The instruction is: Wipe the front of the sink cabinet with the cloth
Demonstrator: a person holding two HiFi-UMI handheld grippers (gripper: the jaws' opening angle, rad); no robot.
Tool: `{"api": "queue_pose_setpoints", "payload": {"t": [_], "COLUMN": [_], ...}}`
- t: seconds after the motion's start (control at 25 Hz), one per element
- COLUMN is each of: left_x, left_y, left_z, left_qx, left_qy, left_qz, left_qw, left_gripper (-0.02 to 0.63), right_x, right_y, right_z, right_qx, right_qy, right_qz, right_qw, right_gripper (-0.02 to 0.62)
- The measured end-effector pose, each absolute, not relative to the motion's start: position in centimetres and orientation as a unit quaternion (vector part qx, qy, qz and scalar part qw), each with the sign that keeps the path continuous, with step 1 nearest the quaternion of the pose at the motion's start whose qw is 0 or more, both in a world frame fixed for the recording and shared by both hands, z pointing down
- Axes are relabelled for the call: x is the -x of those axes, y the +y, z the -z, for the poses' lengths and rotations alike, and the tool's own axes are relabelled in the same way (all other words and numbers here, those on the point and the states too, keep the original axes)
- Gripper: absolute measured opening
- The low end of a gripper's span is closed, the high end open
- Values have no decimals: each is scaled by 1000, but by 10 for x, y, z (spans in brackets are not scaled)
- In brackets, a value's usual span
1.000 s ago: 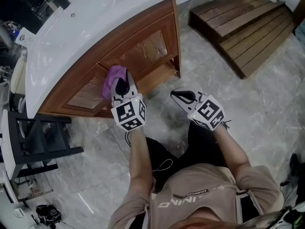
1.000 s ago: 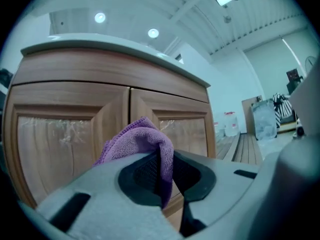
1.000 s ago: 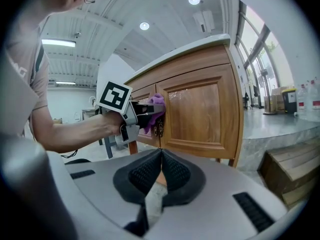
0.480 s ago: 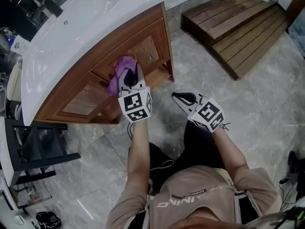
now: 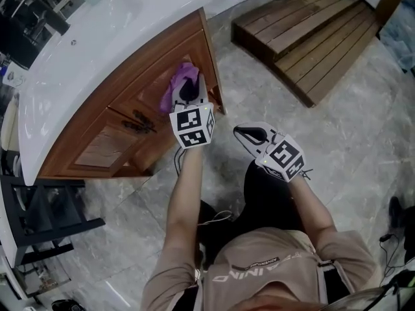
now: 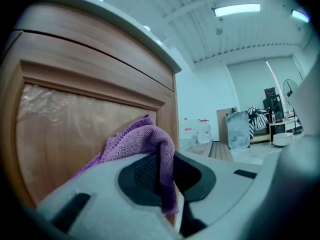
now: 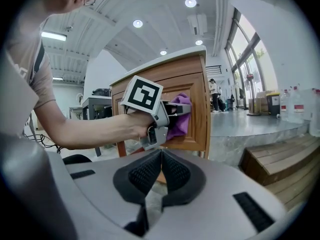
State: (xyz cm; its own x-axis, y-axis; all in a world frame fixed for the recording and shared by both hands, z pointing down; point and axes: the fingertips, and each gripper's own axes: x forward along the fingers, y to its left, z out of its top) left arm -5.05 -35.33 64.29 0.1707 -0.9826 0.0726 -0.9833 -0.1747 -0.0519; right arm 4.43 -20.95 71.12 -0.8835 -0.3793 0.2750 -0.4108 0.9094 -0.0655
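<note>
**Cloth on cabinet door, near right edge**

The left gripper (image 5: pixel 189 94) is clamped on the purple terry cloth (image 5: pixel 175 86), which is against the brown wooden sink cabinet front (image 5: pixel 123 109). The right gripper (image 5: pixel 250 133) is closed, empty and held apart. Risk: the pinch is thin, so friction on the wood could drag the cloth out. The contact patch is hidden behind the jaws.

From the person, the sink cabinet (image 5: pixel 97 148) stands at eleven o'clock, with the counter (image 5: pixel 97 44) on top of it. The cloth (image 5: pixel 174 88) lies against the cabinet's front near its right end, pinched in the left gripper (image 5: pixel 188 89) just behind it. The right gripper (image 5: pixel 245 133) sits at one o'clock, apart from the cabinet, over the floor (image 5: pixel 363 122). Wooden steps (image 5: pixel 305 31) lie farther out at one o'clock, right of the cabinet. A stand (image 5: pixel 45 212) is at nine o'clock, beside the cabinet's left end
</note>
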Motion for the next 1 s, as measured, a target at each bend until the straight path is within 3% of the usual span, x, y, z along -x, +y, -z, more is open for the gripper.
{"api": "queue_pose_setpoints", "payload": {"t": [0.36,0.6,0.8,1.0], "left_x": [-22,-54,-38,29], "left_y": [-380,-361,-307,-230], "left_z": [-642,-626,-611,-606], "left_qx": [-845,-876,-877,-846], "left_qy": [-534,-481,-481,-533], "left_qz": [-20,-17,-9,-20], "left_qw": [26,5,-3,-13], "left_gripper": [37,37,37,37], "right_x": [-69,-71,-59,-30], "right_y": [-216,-221,-219,-218], "right_z": [-707,-707,-707,-709], "right_qx": [-227,-225,-212,-179], "right_qy": [-962,-963,-967,-975], "right_qz": [-56,-58,-64,-76], "right_qw": [138,138,128,108], "right_gripper": [12,12,12,12]}}
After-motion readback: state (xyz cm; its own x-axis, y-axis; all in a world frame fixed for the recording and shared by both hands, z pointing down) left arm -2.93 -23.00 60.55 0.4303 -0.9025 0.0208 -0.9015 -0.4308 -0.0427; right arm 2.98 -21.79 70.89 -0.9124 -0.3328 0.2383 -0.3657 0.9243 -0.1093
